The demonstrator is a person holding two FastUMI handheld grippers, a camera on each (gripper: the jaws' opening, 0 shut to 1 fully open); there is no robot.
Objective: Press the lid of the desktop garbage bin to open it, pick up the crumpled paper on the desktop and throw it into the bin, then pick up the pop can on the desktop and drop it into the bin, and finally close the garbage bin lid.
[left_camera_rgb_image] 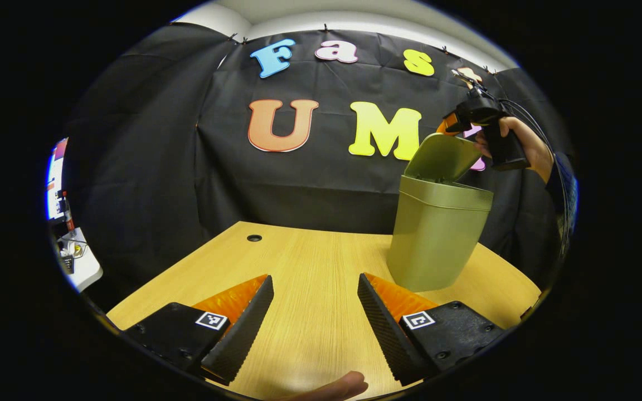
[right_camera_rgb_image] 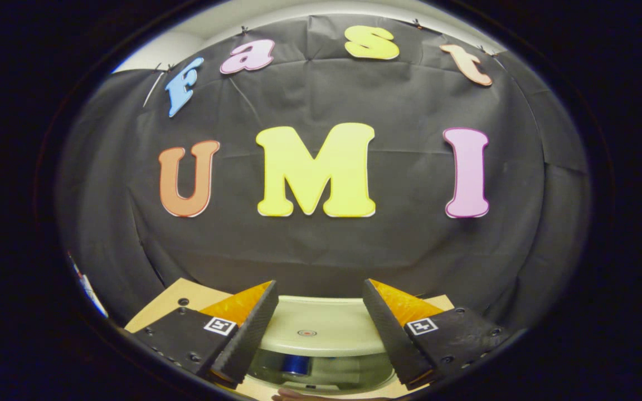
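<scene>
- Left gripper: low over the pale wooden tabletop, fingers spread wide apart, nothing between them. A fingertip of the person shows at the bottom edge of the left gripper view.
- Olive-green plastic desktop bin: stands on the right part of the tabletop, just beyond the left gripper's right-hand finger. Its hinged lid is tilted up — the bin is open.
- Right gripper (seen from the left gripper view): held in a hand above and behind the raised lid, close to its top edge; whether it touches the lid I cannot tell.
- Right gripper view: right gripper's fingers stand apart, empty, directly over the open bin — the pale underside of the lid lies between them.
- Inside the bin: something blue shows in the opening; too blurred to tell what it is.
- Small round hole in the tabletop, far left corner.
</scene>
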